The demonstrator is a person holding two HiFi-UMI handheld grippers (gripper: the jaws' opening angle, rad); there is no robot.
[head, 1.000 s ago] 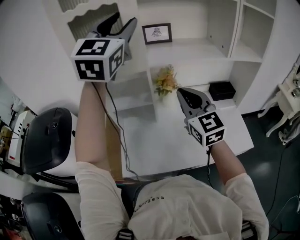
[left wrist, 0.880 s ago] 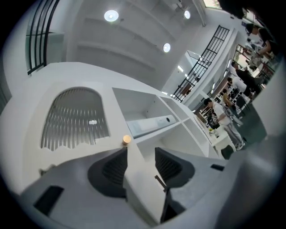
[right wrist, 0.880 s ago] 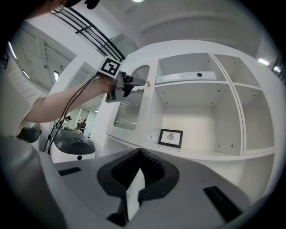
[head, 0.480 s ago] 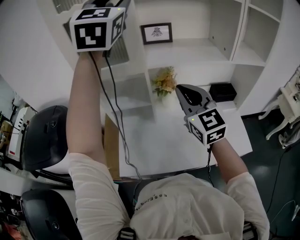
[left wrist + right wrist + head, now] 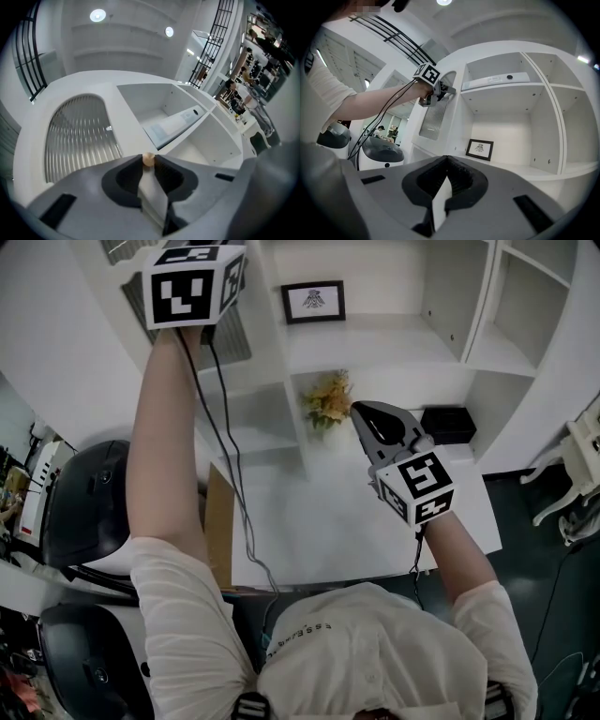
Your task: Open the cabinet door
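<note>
The white cabinet door (image 5: 79, 136) has an arched ribbed-glass pane and a small beige knob (image 5: 148, 158) near its right edge. My left gripper (image 5: 148, 160) is raised to it, and its jaws are closing with the knob between their tips, touching it on both sides. In the head view only its marker cube (image 5: 192, 287) shows, in front of the door (image 5: 234, 334). The right gripper view shows the left gripper (image 5: 444, 90) at the door (image 5: 435, 117). My right gripper (image 5: 361, 413) hangs over the desk by the shelves, shut and holding nothing.
Open white shelves (image 5: 375, 334) sit right of the door, with a framed picture (image 5: 313, 302), yellow flowers (image 5: 325, 401) and a black box (image 5: 444, 421). A white desk (image 5: 319, 521) lies below. Black chairs (image 5: 80, 512) stand at the left.
My left hand has risen up the cabinet front to the door, and its open jaws have gone out of sight behind the cube. The right gripper has barely moved.
</note>
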